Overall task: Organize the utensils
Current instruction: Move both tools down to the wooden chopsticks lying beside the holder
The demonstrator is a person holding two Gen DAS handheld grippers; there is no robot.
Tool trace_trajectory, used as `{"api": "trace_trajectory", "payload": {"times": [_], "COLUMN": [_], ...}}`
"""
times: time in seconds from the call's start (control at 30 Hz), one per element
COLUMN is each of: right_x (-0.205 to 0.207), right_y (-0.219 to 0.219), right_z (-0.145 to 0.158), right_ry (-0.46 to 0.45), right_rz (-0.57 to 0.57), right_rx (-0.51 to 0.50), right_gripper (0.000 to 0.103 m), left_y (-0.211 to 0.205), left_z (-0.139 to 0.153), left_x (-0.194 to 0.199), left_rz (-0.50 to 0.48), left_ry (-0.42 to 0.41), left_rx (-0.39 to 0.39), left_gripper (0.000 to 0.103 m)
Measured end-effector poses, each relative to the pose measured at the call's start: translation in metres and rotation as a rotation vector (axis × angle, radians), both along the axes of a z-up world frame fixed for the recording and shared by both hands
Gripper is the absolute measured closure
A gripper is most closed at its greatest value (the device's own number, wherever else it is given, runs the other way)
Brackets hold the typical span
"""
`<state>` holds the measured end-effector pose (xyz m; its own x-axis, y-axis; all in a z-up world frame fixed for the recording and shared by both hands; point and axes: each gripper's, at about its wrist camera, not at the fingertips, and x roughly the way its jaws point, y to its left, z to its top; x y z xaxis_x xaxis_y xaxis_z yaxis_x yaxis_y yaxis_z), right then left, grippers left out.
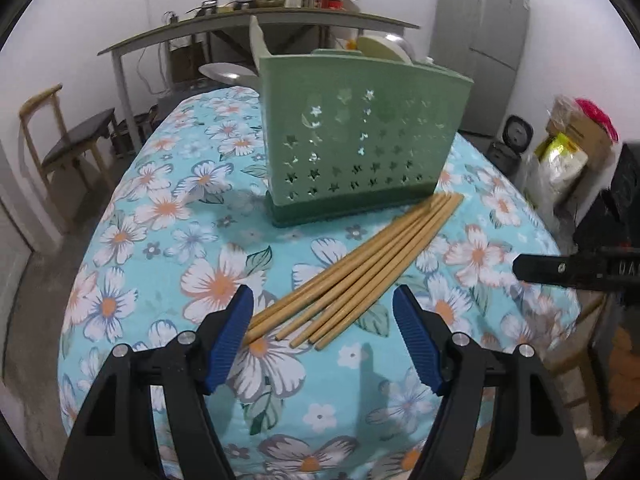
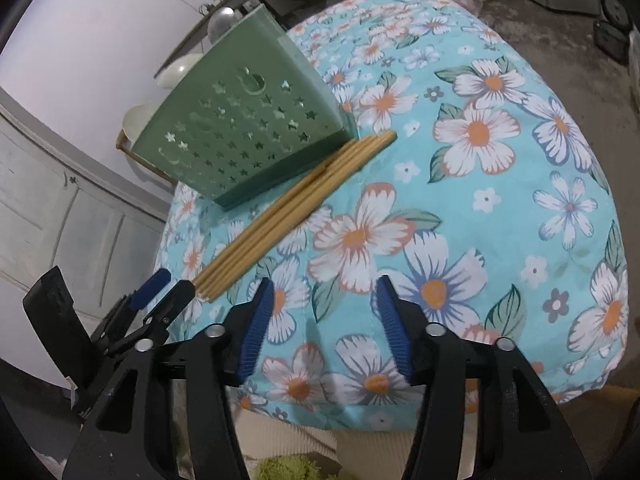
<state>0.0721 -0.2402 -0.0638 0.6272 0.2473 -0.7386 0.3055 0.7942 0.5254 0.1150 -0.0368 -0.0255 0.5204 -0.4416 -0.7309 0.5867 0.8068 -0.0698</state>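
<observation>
A green utensil holder (image 1: 360,136) with star cut-outs stands upright on the floral tablecloth (image 1: 160,208). Several wooden chopsticks (image 1: 352,276) lie in a loose bundle in front of it, running diagonally from its base towards me. My left gripper (image 1: 322,300) is open, and the chopsticks' near ends lie between its blue pads (image 1: 230,340) without touching them. A black finger (image 1: 560,268) of my right gripper reaches in from the right edge. In the right wrist view the holder (image 2: 248,132) and chopsticks (image 2: 288,208) sit to the upper left. My right gripper (image 2: 324,284) is open over bare cloth, to the right of the chopsticks.
The left gripper (image 2: 176,282) shows at the chopsticks' near ends. Plates (image 1: 380,46) stand behind the holder. A wooden chair (image 1: 72,144) is at the left, a cluttered side table (image 1: 256,16) behind, a grey fridge (image 1: 492,40) and bags (image 1: 568,152) at the right.
</observation>
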Motion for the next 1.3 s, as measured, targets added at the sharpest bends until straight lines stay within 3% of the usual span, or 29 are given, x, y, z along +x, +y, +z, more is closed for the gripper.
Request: {"api": "trace_trajectory", "payload": {"times": [0.23, 0.37, 0.97, 1.17, 1.3], "right_x": [0.002, 0.005, 0.027, 0.038, 0.041], "right_y": [-0.010, -0.014, -0.004, -0.002, -0.006], "right_z": [-0.007, -0.007, -0.020, -0.023, -0.031], "right_ry": [-0.031, -0.055, -0.050, -0.070, -0.072], "right_rz": [-0.042, -0.063, -0.052, -0.022, -0.020], "right_rx": [0.066, 0.103, 0.151, 0.177, 0.257], "right_gripper": [0.044, 0.044, 0.044, 0.044, 0.046], "left_y": [-0.009, -0.011, -0.028, -0.024, -0.019], "left_z": [0.001, 0.001, -0.012, -0.006, -0.011], "left_x": [0.000, -0.001, -0.007, 0.001, 0.003], "left_rz": [-0.020, -0.016, -0.052, -0.037, -0.025], "left_ry": [-0.006, 0.010, 0.050, 0.039, 0.054], "left_rx": [0.043, -0.009, -0.006, -0.089, -0.086], "left_gripper": [0.033, 0.033, 0.033, 0.033, 0.033]}}
